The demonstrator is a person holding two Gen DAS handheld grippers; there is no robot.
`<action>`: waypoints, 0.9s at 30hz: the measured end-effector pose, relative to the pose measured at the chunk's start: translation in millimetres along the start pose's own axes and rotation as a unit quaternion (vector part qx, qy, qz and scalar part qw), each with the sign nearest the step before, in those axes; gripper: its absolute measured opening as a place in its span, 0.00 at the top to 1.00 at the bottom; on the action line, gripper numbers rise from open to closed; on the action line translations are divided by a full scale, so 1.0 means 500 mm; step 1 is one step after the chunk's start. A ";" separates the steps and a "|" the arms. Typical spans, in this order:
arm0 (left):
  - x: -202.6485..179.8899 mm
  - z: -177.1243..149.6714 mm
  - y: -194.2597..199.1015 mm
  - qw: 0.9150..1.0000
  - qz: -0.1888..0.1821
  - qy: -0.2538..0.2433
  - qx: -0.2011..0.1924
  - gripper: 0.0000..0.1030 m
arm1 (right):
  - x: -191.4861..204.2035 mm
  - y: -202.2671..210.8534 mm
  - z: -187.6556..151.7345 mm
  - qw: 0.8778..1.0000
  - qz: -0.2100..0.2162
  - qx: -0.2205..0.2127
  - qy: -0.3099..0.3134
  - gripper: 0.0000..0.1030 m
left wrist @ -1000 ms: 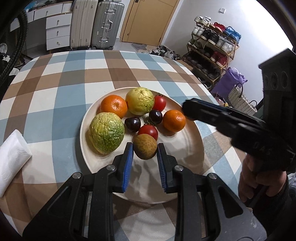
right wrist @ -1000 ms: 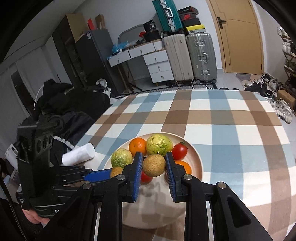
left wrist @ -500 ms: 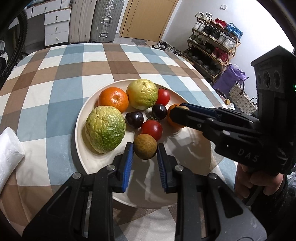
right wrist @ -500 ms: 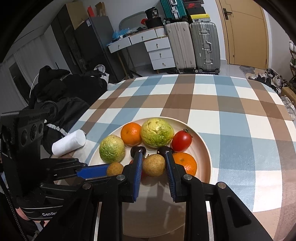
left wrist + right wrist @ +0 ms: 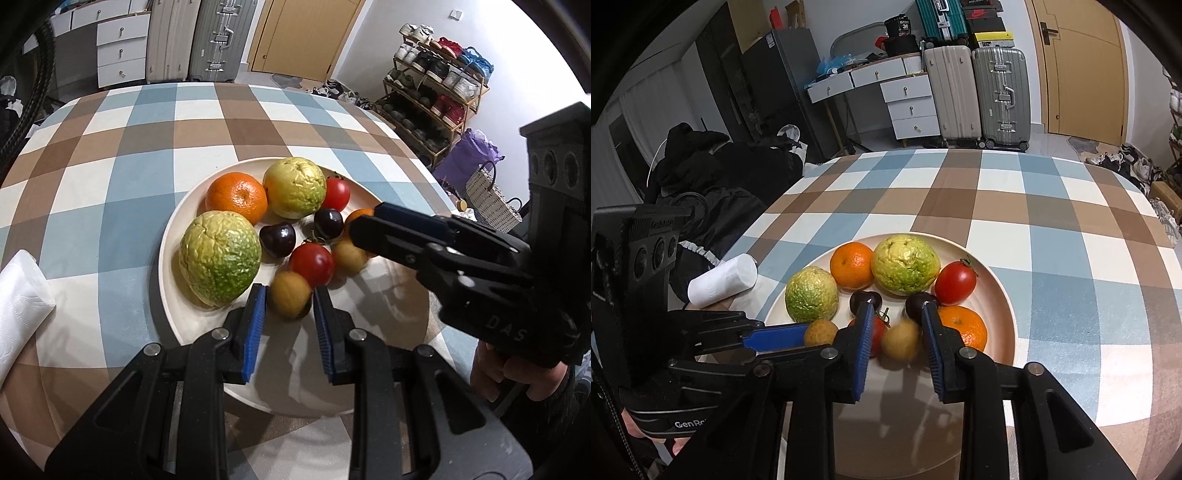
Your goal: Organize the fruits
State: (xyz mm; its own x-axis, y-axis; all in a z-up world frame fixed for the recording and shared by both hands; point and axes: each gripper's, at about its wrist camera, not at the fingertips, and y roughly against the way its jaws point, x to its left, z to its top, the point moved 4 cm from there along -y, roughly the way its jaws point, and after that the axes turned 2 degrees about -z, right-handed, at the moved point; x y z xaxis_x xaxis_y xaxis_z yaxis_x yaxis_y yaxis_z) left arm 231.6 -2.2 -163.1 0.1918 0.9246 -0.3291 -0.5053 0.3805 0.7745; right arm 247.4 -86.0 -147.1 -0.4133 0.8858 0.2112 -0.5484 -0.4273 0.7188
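**Two hand-held grippers over a plate of fruit**

A round cream plate (image 5: 173, 258) is sitting on the checked counter (image 5: 110, 155), carrying two green-yellow guavas, two oranges, two tomatoes, two dark cherries and two small brown longans. In the left wrist view, the left hand-held gripper (image 5: 289, 301) is reaching in from 6 o'clock with its blue-padded jaws spread; the near longan (image 5: 290, 293) is lying between the pad tips, and whether either pad is touching it cannot be told. The large guavas (image 5: 219, 258) are sitting at 9 and 12 o'clock of the cluster, with an orange (image 5: 236, 197) between them. The right hand-held gripper (image 5: 364, 229) is entering from 3 o'clock, its tips beside the second longan (image 5: 349, 256).

In the right wrist view, the right hand-held gripper (image 5: 897, 338) is standing with its jaws spread, and the blurred second longan (image 5: 900, 339) is lying loose in the gap, apart from both pads. A red tomato (image 5: 956, 282) is resting at 2 o'clock. A white paper roll (image 5: 722, 280) is lying on the counter at 9 o'clock of the plate.
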 end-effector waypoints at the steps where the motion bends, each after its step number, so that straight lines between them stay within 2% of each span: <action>1: -0.001 0.001 0.003 1.000 0.002 -0.001 -0.001 0.76 | 0.000 0.005 0.000 1.000 -0.003 -0.004 -0.001 0.63; 6: -0.013 0.002 0.028 1.000 0.007 -0.006 -0.011 0.73 | 0.002 0.044 0.003 1.000 -0.003 -0.027 -0.005 0.60; 8: -0.019 0.001 0.042 1.000 0.009 -0.008 -0.016 0.70 | 0.003 0.064 0.004 0.999 -0.004 -0.040 -0.008 0.52; 11: -0.031 -0.001 0.072 0.999 0.013 -0.010 -0.029 0.65 | 0.009 0.103 0.006 0.998 -0.007 -0.063 -0.009 0.51; 15: -0.049 -0.002 0.119 0.998 0.023 -0.013 -0.055 0.52 | 0.017 0.163 0.007 0.995 -0.012 -0.095 -0.013 0.47; 17: -0.059 -0.002 0.146 0.997 0.028 -0.014 -0.073 0.46 | 0.023 0.195 0.006 0.993 -0.013 -0.113 -0.014 0.39; 21: -0.078 -0.004 0.209 0.992 0.052 -0.014 -0.115 0.27 | 0.042 0.260 0.002 0.989 -0.015 -0.150 -0.010 0.31; 25: -0.092 -0.010 0.263 0.986 0.071 -0.008 -0.148 0.22 | 0.061 0.315 -0.008 0.983 -0.022 -0.183 -0.006 0.17; 27: -0.098 -0.015 0.293 0.982 0.079 -0.007 -0.169 0.21 | 0.070 0.339 -0.015 0.980 -0.023 -0.199 -0.005 0.16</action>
State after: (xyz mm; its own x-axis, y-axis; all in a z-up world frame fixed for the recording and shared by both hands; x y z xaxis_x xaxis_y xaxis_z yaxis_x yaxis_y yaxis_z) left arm 141.8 8.2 -37.9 0.0983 0.9727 -0.2104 -0.7800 0.2066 0.5906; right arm 134.5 -128.7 -23.0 -0.3749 0.9068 0.1927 -0.8069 -0.4215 0.4139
